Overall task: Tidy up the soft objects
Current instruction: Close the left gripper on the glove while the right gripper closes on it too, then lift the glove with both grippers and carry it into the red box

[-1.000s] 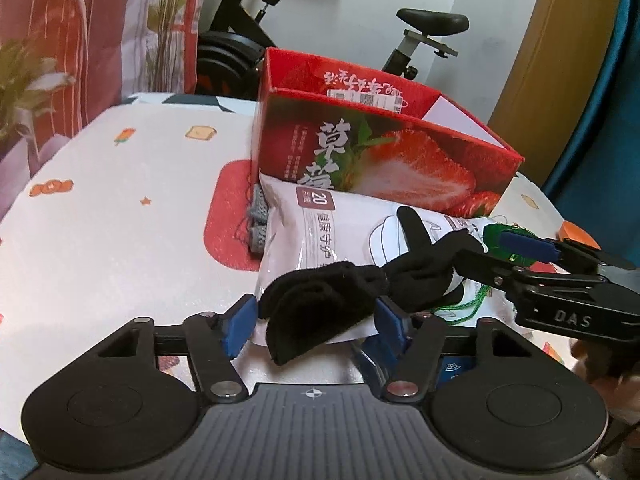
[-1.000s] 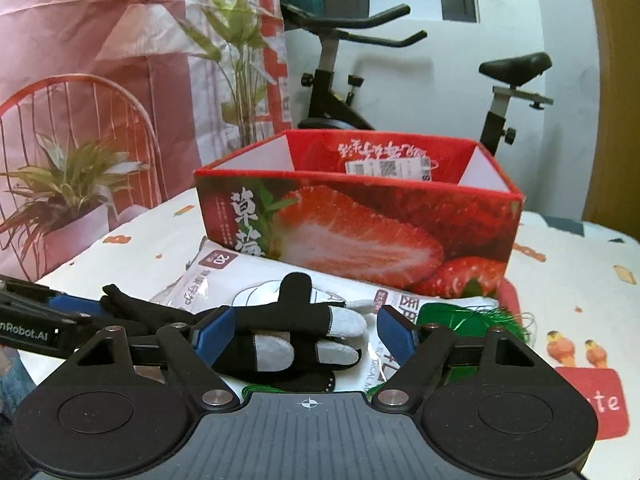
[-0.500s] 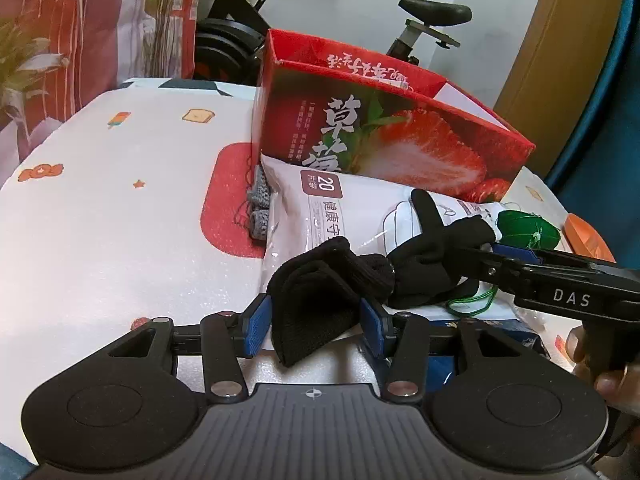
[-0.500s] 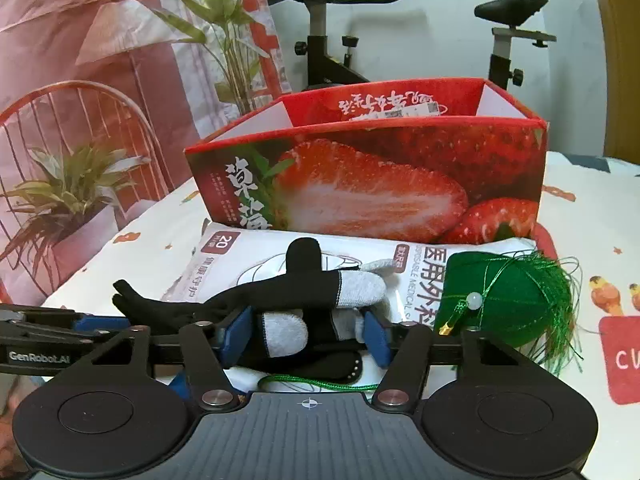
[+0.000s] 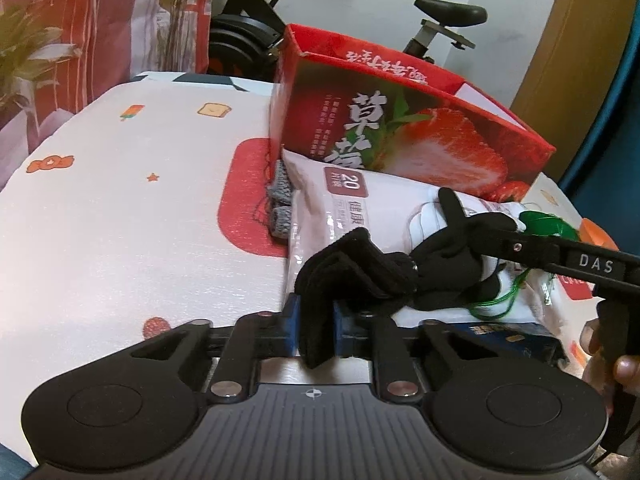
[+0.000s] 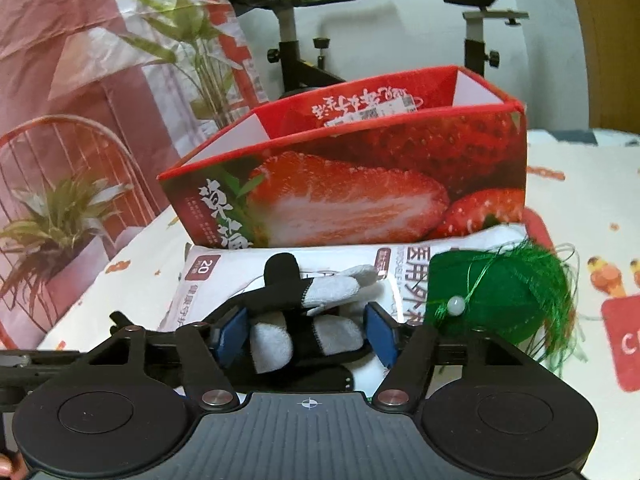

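Note:
A black glove [image 5: 360,268] with grey fingertips [image 6: 332,292] lies on a white mask packet [image 5: 360,216] in front of the open red strawberry box [image 5: 400,128]. My left gripper [image 5: 316,320] is closing, and its blue pads press the glove's folded cuff from both sides. The glove's finger end sits between the blue pads of my right gripper [image 6: 306,328]. Those pads touch it on both sides while the jaws ease open slightly. In the left wrist view the right gripper's finger [image 5: 520,246] reaches in over the glove from the right.
A green tasselled pouch [image 6: 496,300] lies on the packet right of the glove. A grey knit piece [image 5: 280,200] pokes out at the packet's left edge. A dark blue box [image 5: 508,336] lies under the packet. An exercise bike [image 6: 292,52] stands behind the table.
The left jaws narrowed from wide apart to pinching the glove's cuff. The right jaws came in around the glove's fingers, and that gripper rolled, so the box now looks tilted.

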